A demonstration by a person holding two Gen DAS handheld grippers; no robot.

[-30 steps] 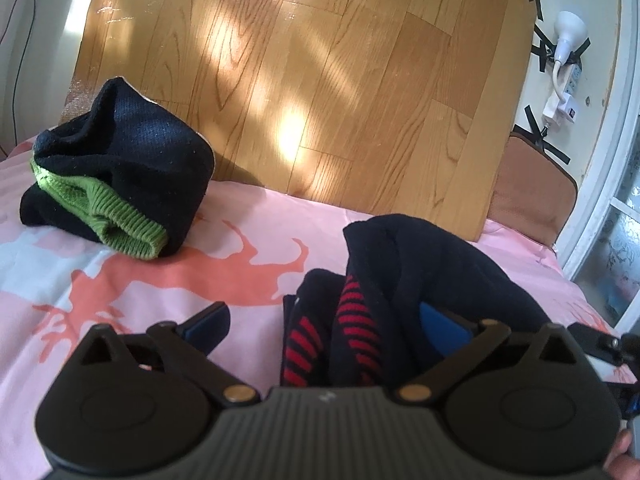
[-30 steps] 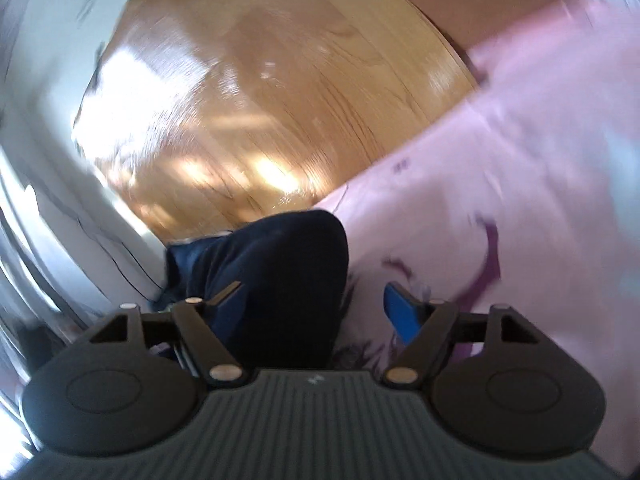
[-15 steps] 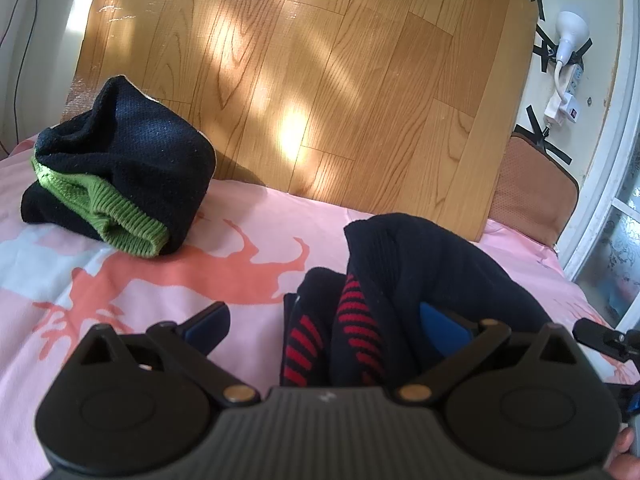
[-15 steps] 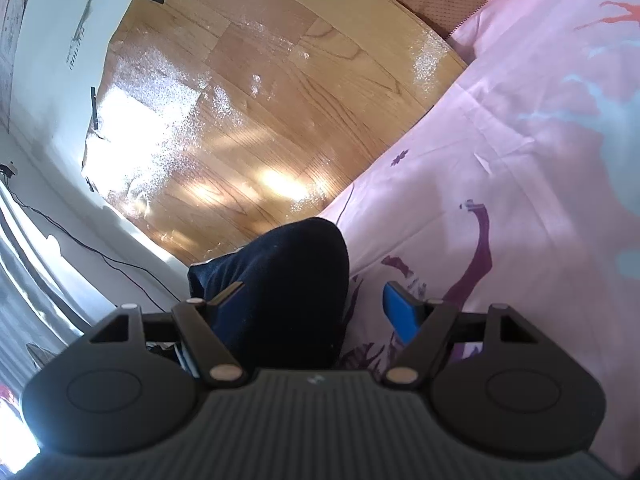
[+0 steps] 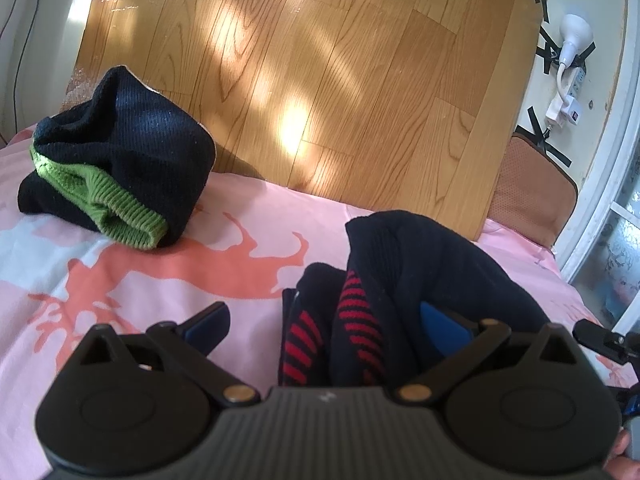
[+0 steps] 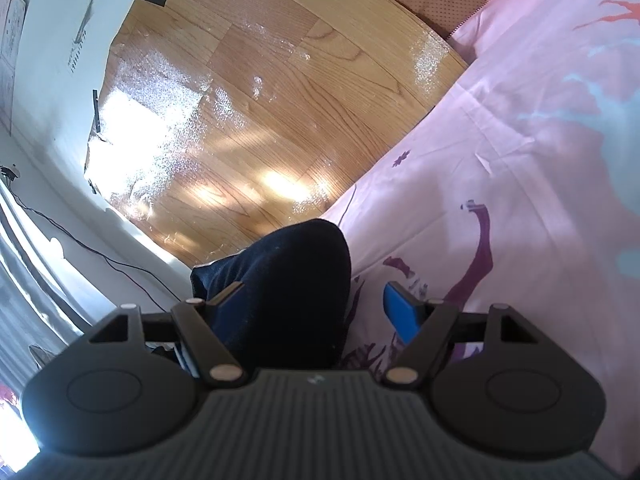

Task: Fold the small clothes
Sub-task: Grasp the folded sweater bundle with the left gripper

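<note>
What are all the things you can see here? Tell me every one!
Dark socks with red stripes: one bundle, navy and red, on the sheet between the left gripper's fingers.
Folded sock bundle: one, dark with green cuff, far left on the sheet.
Dark cloth: one piece, navy, between the right gripper's fingers.
Bed sheet: one, pink with orange and purple prints, under everything.
Wooden board: one, light brown, standing behind the bed.
Cushion: one, brown, right of the board.
Lamp: one, white, on the wall.
Left gripper: one, black with blue pads, open.
Right gripper: one, black with blue pads, open.
</note>
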